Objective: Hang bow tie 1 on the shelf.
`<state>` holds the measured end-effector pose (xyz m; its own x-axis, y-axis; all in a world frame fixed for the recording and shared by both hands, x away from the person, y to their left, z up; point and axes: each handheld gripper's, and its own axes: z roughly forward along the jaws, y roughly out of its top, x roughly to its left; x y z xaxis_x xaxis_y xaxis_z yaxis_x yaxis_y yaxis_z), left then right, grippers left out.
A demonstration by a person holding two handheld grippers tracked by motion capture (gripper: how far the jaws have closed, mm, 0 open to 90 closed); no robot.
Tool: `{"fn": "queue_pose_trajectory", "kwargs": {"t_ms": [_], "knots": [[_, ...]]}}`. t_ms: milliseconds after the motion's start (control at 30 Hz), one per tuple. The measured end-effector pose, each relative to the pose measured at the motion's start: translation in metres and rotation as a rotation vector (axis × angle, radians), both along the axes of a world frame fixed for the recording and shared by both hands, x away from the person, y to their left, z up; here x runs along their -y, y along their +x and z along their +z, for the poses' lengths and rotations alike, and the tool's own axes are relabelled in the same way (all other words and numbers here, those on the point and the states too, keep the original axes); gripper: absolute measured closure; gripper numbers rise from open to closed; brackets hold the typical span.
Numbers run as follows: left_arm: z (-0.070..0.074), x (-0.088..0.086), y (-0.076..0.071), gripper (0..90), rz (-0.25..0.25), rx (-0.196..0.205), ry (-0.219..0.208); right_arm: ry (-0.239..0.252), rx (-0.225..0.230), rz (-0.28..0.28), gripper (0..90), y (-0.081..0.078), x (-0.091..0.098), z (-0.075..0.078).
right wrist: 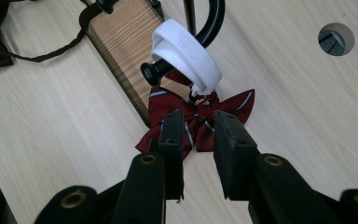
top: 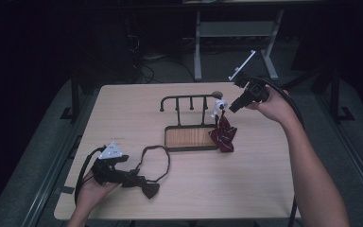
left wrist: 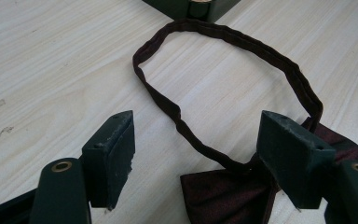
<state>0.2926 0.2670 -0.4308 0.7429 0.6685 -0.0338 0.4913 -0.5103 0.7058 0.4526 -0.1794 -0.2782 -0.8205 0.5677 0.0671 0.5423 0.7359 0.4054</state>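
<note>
- The striped red bow tie [right wrist: 200,116] hangs by its white strap [right wrist: 186,53] from the right end of the black rack [top: 189,99], at the far middle of the table [top: 264,179]; its lower part rests against the right edge of the rack's wooden base [top: 189,137].
- The right gripper [right wrist: 199,140] is held just beside this bow tie, jaws slightly parted with a narrow gap and nothing pinched; no pad touches the cloth.
- The dark bow tie [left wrist: 233,196] lies flat at the near left, its strap loop [left wrist: 223,37] spread toward the rack.
- The left gripper [left wrist: 196,154] stands over it with jaws spread wide, astride the knot but not pressing it.
</note>
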Motion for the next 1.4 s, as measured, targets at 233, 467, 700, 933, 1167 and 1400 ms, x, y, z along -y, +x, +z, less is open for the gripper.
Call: {"fn": "queue_pose_trajectory", "kwargs": {"t_ms": [233, 467, 700, 933, 1167, 1400], "knots": [[0.0, 0.0, 0.0, 28.4, -0.004, -0.001, 0.001, 0.02, -0.001, 0.011, 68.0, -0.004, 0.001, -0.003], [-0.001, 0.0, 0.0, 28.3, -0.005, -0.002, 0.001, 0.03, -0.01, 0.014, 61.9, -0.009, 0.004, -0.01], [-0.001, 0.001, 0.0, 28.4, -0.006, -0.007, 0.003, 0.033, -0.015, 0.027, 59.1, -0.015, 0.005, -0.015], [-0.001, 0.001, 0.001, 28.3, -0.016, 0.0, 0.013, 0.038, -0.009, 0.04, 56.9, -0.023, 0.004, -0.019], [-0.001, 0.001, 0.0, 28.4, -0.014, -0.002, 0.013, 0.03, -0.019, 0.042, 53.2, -0.028, 0.006, -0.03], [-0.001, 0.002, 0.0, 28.4, -0.014, -0.003, 0.01, 0.039, -0.035, 0.039, 50.5, -0.035, 0.011, -0.043]]}}
